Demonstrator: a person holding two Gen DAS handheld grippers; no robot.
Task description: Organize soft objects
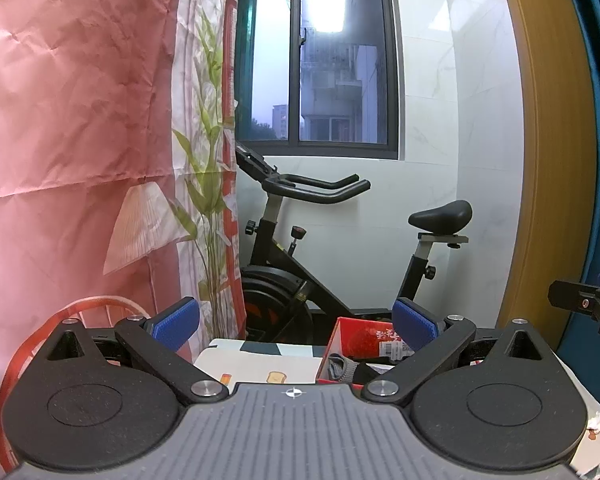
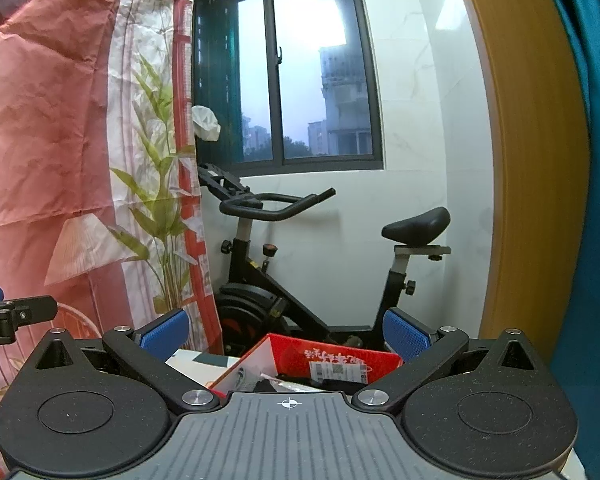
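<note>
Both grippers held level and raised, facing the window, neither touching anything. Left gripper [image 1: 296,326] spread wide, blue pads far apart, nothing between them. Right gripper [image 2: 286,332] likewise spread and empty.

Landmark: the red box [image 1: 354,338], open-topped, sitting on the table [image 1: 256,364] ahead of and below both grippers. Inside the red box, a grey-and-dark bundle of soft items [image 1: 342,368], apparently fabric, lying against the near-left wall; exact kind too small to tell. From the right wrist view the red box [image 2: 328,358] sits almost dead centre between the fingers, with dark items and a clear wrapper partly hidden behind the gripper body.

Relation that matters: from the left gripper, the red box lies forward and slightly right of the centre line; from the right gripper, straight ahead and down. Right gripper judged the better aligned; distance roughly equal for both. Long side of the red box running left to right across both views, so a descent from above probably suits better than a forward push.

Behind the red box, an exercise bike [image 1: 340,248]; to its left, a pink curtain [image 1: 72,120].
</note>
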